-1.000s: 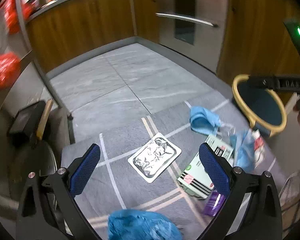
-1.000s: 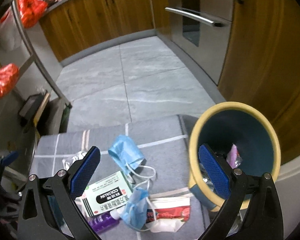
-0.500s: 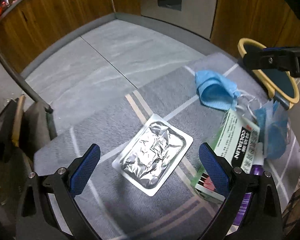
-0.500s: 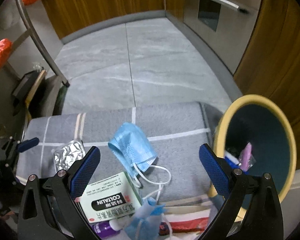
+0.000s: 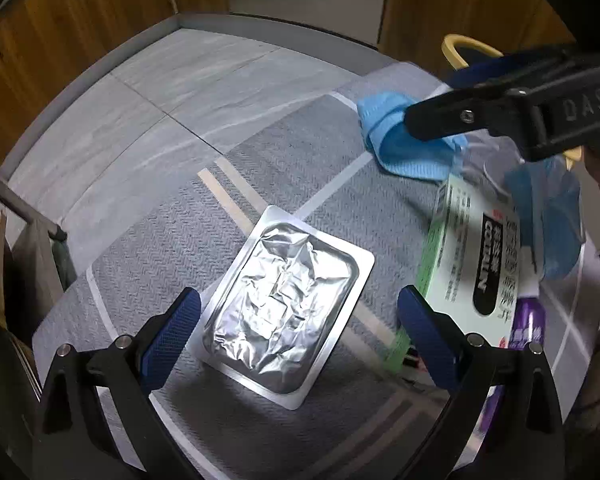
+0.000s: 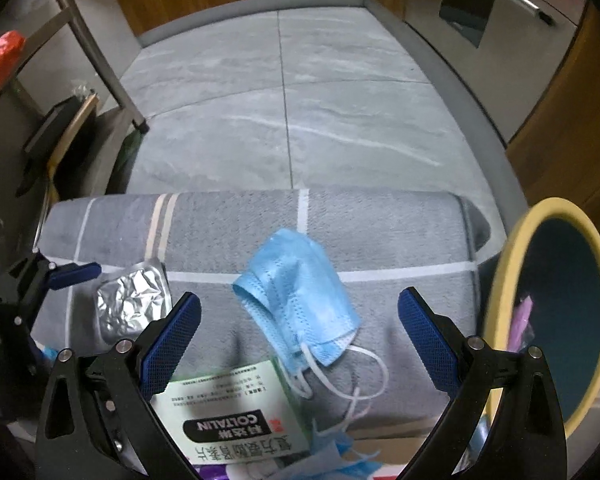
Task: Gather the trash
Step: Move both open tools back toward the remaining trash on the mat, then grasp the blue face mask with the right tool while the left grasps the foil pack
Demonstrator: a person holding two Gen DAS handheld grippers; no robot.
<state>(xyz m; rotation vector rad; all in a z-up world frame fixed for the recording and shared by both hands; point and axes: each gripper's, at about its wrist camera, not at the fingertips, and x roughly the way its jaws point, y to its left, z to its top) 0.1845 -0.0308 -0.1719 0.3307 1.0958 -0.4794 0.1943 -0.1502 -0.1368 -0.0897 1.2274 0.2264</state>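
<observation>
Left wrist view: our left hand-held gripper [image 5: 298, 322] gapes wide over a crinkled foil pack [image 5: 280, 312] lying flat on the grey mat [image 5: 148, 248]; the right hand-held gripper [image 6: 299, 326], likewise spread, frames a blue mask [image 6: 300, 296].

- The left gripper [image 5: 298, 332] is brought down close over the foil tray [image 5: 282, 310] on the mat [image 5: 152, 248].
- The right gripper [image 6: 298, 334] is shifted from the bin [image 6: 552, 320] toward the blue mask [image 6: 300, 300].
</observation>
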